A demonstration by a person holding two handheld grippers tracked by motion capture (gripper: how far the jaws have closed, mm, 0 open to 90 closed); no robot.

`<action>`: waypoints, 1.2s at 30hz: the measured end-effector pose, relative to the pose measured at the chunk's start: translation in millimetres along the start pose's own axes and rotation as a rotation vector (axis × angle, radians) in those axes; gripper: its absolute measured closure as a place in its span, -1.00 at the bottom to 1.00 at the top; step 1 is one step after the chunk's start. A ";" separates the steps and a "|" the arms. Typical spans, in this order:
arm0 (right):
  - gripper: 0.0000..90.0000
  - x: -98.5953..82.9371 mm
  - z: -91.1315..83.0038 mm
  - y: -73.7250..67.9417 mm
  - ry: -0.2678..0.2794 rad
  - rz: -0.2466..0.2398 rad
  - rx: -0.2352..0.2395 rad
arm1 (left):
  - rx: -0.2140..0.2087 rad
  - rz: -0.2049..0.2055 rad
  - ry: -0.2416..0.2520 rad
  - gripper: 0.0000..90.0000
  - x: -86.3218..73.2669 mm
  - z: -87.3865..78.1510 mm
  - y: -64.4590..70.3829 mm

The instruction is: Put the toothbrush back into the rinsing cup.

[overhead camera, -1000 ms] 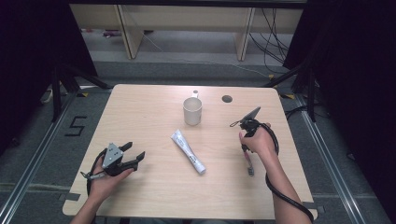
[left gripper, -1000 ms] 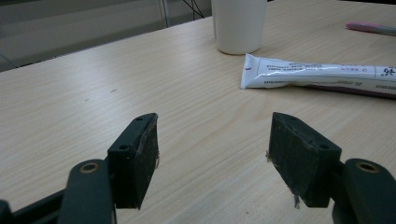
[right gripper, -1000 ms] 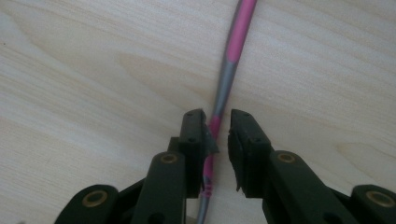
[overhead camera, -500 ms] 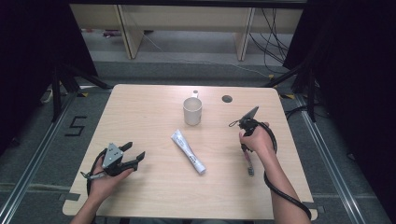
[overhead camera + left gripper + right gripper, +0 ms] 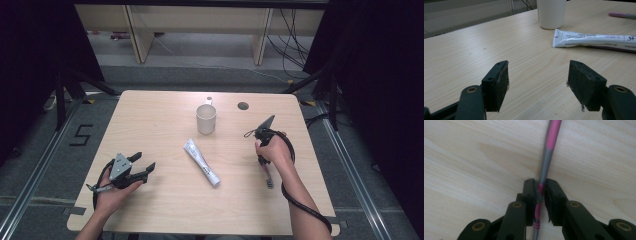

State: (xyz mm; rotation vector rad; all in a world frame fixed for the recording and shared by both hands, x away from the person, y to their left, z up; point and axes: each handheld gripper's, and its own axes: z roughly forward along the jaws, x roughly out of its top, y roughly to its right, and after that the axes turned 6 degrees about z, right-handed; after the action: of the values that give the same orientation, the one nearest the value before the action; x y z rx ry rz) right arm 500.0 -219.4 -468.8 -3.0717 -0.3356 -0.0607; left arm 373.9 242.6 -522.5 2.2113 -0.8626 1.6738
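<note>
jaws of right gripper (image 5: 540,192) clamp toothbrush (image 5: 546,160) near table (image 5: 150,115) edge; left gripper (image 5: 537,82) wide open.

I work in a lab-type recording space, not a home. My light wooden table (image 5: 150,115) stands on grey carpet, flanked by metal floor rails (image 5: 30,180). Black curtains (image 5: 30,50) close off both sides. A taped number 5 (image 5: 82,135) marks the floor. Loose cables (image 5: 295,30) run under a wooden bench (image 5: 200,15) at the back.
</note>
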 end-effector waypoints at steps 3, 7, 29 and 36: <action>0.82 0.7 2.1 1.2 -0.011 -0.041 0.010 | 0.001 -0.002 0.000 -0.27 -0.1 0.5 -0.1; 0.84 0.4 2.4 0.2 -0.015 -0.061 -0.001 | 0.000 0.001 0.001 -0.27 0.0 0.3 -0.1; 0.85 -49.0 -39.0 -50.3 -0.039 -1.061 0.055 | -0.188 0.058 -0.003 -0.14 20.8 1.6 19.4; 0.85 -54.7 -45.2 -61.7 -0.071 -1.197 0.046 | -0.331 0.123 -0.004 -0.13 37.3 5.4 37.8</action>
State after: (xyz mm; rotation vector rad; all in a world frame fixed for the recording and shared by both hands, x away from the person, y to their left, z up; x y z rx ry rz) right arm 431.8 -173.4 -423.3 -2.3432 -2.0083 0.0154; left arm 362.6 198.1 -495.3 1.9726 -1.2015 1.4515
